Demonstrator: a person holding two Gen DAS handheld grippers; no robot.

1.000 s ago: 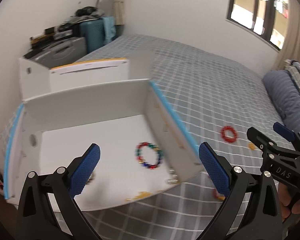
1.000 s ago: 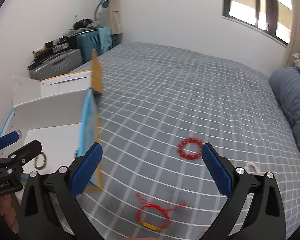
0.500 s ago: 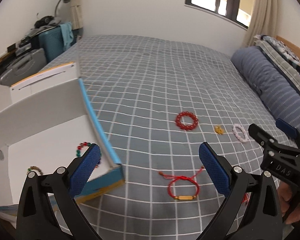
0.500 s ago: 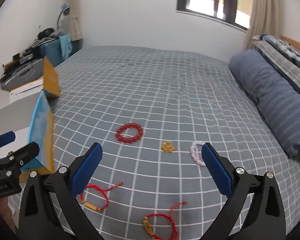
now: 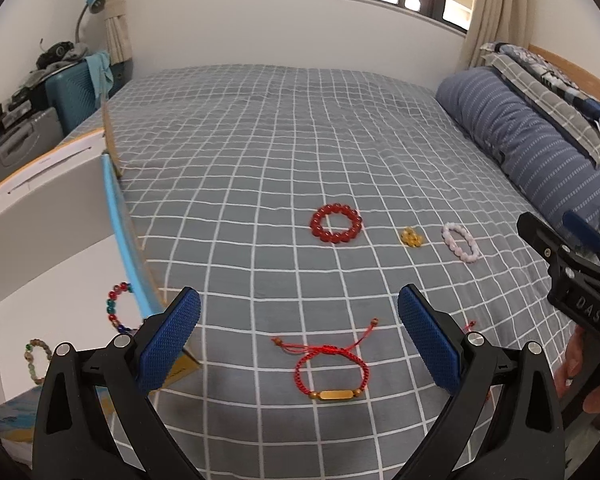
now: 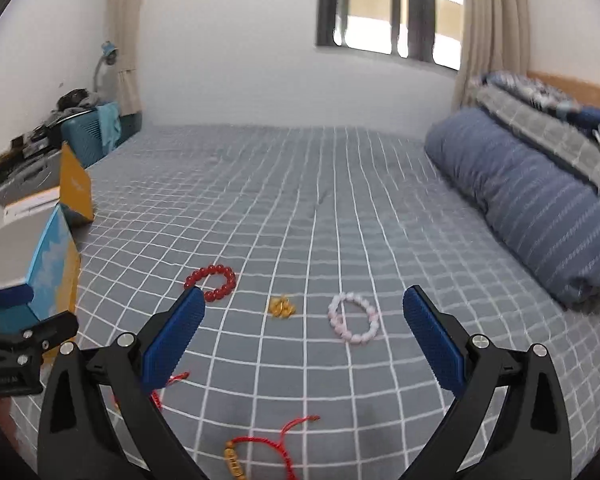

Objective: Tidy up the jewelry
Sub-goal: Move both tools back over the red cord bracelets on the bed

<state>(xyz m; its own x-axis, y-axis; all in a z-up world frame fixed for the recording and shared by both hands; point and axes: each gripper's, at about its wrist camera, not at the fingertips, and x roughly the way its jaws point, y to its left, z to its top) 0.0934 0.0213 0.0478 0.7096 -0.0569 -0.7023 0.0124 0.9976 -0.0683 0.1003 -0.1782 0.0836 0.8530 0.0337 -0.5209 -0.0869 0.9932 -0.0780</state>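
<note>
My left gripper [image 5: 298, 334] is open above a red cord bracelet with a gold bar [image 5: 331, 376] on the grey checked bed. Farther off lie a red bead bracelet [image 5: 336, 223], a small gold piece [image 5: 411, 237] and a pink bead bracelet [image 5: 460, 242]. A white box [image 5: 40, 240] at the left holds a multicoloured bead bracelet [image 5: 115, 312] and a brownish bead bracelet [image 5: 36, 360]. My right gripper [image 6: 304, 330] is open, with the pink bead bracelet [image 6: 353, 323] between its fingers' lines and a second red cord bracelet [image 6: 260, 452] below.
A rolled blue striped duvet [image 5: 532, 140] lies along the bed's right side. A teal suitcase [image 5: 74, 92] and cluttered cases stand beyond the bed at the left. The box's blue-edged flap [image 5: 128, 240] stands up beside the jewelry.
Both views have swung right, from the white box to the jewelry spread on the bed. Both grippers stayed open and empty.
</note>
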